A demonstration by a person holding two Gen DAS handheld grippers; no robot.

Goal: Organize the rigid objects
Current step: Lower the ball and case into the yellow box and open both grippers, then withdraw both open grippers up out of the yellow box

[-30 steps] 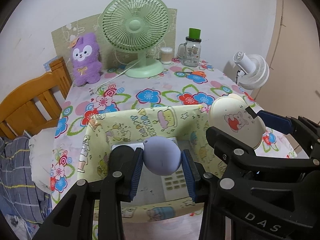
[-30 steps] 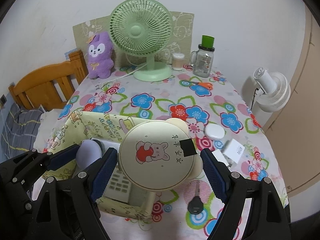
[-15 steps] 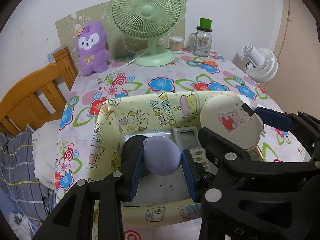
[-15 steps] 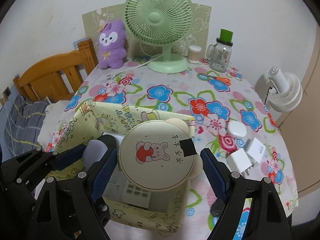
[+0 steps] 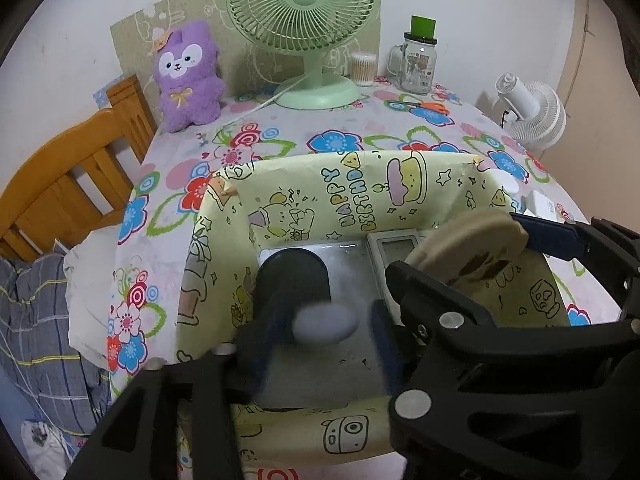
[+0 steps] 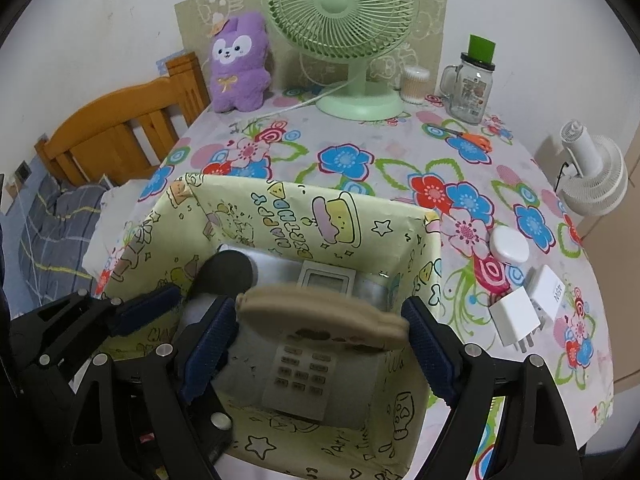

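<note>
Both tongs hang over the yellow box (image 6: 420, 248), the one wrapped in birthday-print paper that sits at the near end of the flowered surface (image 6: 360, 136).

The left tongs (image 5: 328, 328) reach into the box's left half. Their jaws have just been opening, and the lavender puck (image 5: 325, 323) sits blurred in the gap between them; the blue pad on its right side stands clear of it, so the tongs are spread and no longer pinching.

The right tongs (image 6: 320, 328) are over the box's right half, jaws wide, with the beige round case (image 6: 320, 314) lying flat and edge-on between the pads. The case is smeared with motion and there is a sliver of gap at the right pad; I cannot tell whether the pads press on it.

Inside the box, a grey remote (image 6: 308, 360) lies on the floor under the case, its screen toward the far wall. A black round disc (image 6: 228, 270) sits at the box's far left corner.

Just right of the box, on the surface, lie a white oval puck (image 6: 510, 246) and two white chargers (image 6: 516, 318). Well beyond the box's far wall stand a green fan (image 6: 344, 12), a purple plush (image 6: 238, 62) and a glass jar (image 6: 472, 84).
</note>
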